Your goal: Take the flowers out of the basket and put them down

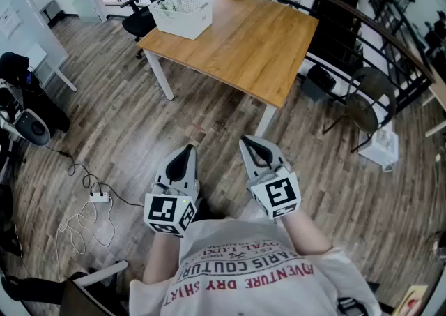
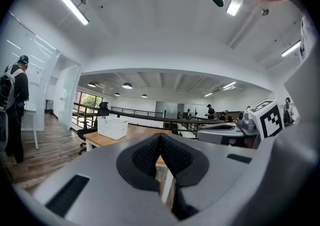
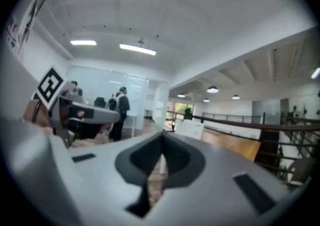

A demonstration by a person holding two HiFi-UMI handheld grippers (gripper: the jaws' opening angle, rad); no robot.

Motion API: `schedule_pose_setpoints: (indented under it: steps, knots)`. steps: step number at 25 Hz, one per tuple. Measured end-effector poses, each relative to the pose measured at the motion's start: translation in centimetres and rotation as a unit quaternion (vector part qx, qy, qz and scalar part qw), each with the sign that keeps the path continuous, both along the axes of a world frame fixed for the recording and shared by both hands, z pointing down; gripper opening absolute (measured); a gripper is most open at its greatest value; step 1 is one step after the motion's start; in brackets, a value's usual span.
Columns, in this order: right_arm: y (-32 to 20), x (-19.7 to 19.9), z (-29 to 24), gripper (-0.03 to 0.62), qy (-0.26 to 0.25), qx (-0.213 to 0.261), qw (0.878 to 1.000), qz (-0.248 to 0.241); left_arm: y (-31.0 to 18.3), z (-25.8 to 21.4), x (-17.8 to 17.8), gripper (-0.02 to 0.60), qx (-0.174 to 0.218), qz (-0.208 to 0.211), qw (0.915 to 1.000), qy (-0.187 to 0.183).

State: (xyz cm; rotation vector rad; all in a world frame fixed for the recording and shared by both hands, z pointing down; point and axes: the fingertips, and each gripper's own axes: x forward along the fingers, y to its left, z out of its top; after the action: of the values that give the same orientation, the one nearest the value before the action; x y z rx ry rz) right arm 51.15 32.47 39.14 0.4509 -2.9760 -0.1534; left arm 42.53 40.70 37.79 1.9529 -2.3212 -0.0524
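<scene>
The brown wood-plank floor (image 1: 139,119) fills most of the head view. On it stands a rectangular light-wood table with white legs (image 1: 244,42), and a black curved railing (image 2: 166,116) runs behind it. A white perforated plastic basket (image 1: 182,13) sits on the table's far left corner. It is well apart from both grippers, which are over the floor short of the table's near edge.

The 2 grippers sit side by side close in front of the person's body. The left grey gripper (image 1: 189,148) has its jaws pressed together with nothing between them. The right grey gripper (image 1: 245,141) is likewise fully closed and empty.

The flowers (image 1: 165,4) show only as a bit of green inside the basket's left end, too small to make out further. A small white power strip with a white cable (image 1: 100,197) lies on the floor to the left of the left gripper.
</scene>
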Motion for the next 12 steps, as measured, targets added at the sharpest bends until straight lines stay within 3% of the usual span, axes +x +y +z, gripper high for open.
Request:
schedule_pose_setpoints:
  steps: [12]
  knots:
    - [0.5, -1.6, 0.5, 0.028, -0.012, -0.035, 0.999, -0.001, 1.0, 0.8, -2.4, 0.026, -0.006, -0.010, 0.9999, 0.012]
